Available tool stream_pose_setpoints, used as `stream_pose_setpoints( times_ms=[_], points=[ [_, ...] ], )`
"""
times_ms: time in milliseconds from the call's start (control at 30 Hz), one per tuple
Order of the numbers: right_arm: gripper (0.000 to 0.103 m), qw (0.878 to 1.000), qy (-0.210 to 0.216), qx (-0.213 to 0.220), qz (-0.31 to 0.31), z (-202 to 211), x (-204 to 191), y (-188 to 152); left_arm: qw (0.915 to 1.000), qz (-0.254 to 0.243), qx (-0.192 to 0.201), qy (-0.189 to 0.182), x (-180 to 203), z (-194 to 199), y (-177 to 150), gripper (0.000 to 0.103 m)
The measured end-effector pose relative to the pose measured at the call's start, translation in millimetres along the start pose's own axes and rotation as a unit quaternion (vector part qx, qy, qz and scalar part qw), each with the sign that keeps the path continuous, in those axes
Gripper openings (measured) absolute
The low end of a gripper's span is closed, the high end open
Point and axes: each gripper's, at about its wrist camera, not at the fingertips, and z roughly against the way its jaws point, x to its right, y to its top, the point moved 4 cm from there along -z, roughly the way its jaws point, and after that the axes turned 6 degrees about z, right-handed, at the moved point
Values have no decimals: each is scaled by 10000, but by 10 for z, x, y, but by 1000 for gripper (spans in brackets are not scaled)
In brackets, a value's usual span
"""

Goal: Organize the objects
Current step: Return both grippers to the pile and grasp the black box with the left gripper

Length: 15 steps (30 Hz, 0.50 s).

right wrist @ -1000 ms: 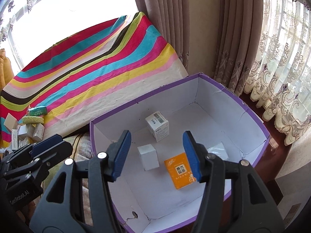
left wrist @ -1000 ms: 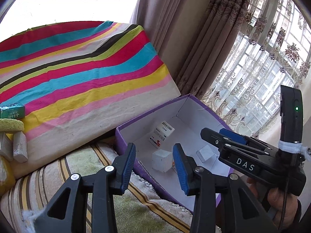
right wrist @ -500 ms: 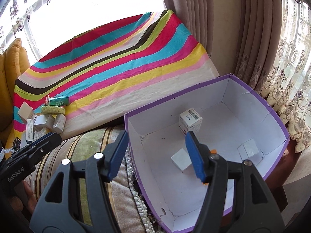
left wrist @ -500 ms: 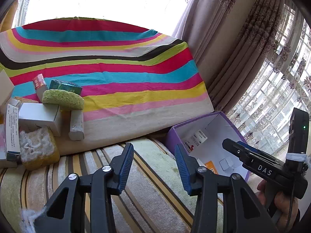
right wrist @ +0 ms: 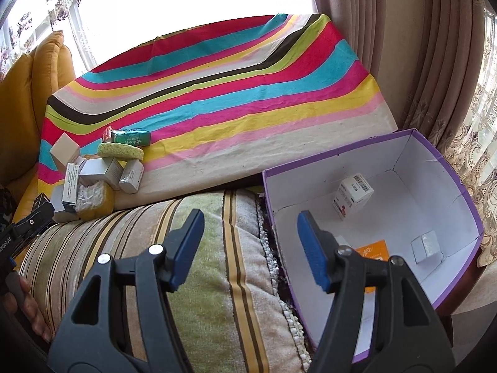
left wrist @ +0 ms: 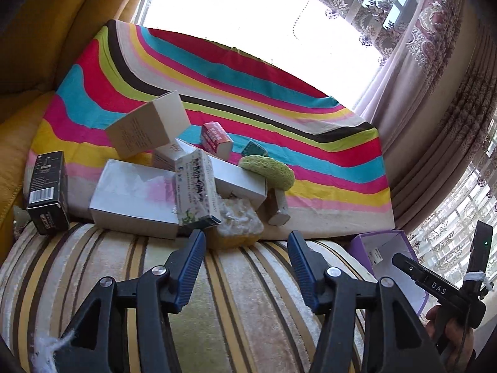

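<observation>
My left gripper (left wrist: 247, 265) hangs over the striped sofa cushion (left wrist: 130, 279) with its jaws wide and nothing between them, facing the heap of things at the foot of the rainbow-striped cloth (left wrist: 279, 118). In that heap a black box (left wrist: 46, 191) stands at the left, a long white box (left wrist: 133, 197) lies beside it, a green-printed carton (left wrist: 195, 191) leans on it, and a green sponge (left wrist: 267, 172) rests on top toward the right. My right gripper (right wrist: 250, 250) also has its jaws wide and empty, poised over the cushion's edge and the purple box (right wrist: 459, 183). Inside it are a barcoded carton (right wrist: 352, 195), an orange packet (right wrist: 372, 250) and a small silver cube (right wrist: 427, 245).
</observation>
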Motion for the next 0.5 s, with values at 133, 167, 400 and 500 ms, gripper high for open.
stream_pose_setpoints(
  times_ms=[133,167,400,500],
  points=[
    [67,9999,80,-38,89,-45,-125,13,9979,395,300,422,-439,252,45,60],
    [68,9999,104,-54,119,-61,-156,16,9966,490,359,549,-549,310,50,60],
    [69,9989,294,-172,314,-177,-393,58,9868,1063,498,1118,-1117,539,88,60],
    [69,9983,360,-223,395,-232,-499,84,9834,1218,424,1274,-1231,519,119,61]
  ],
)
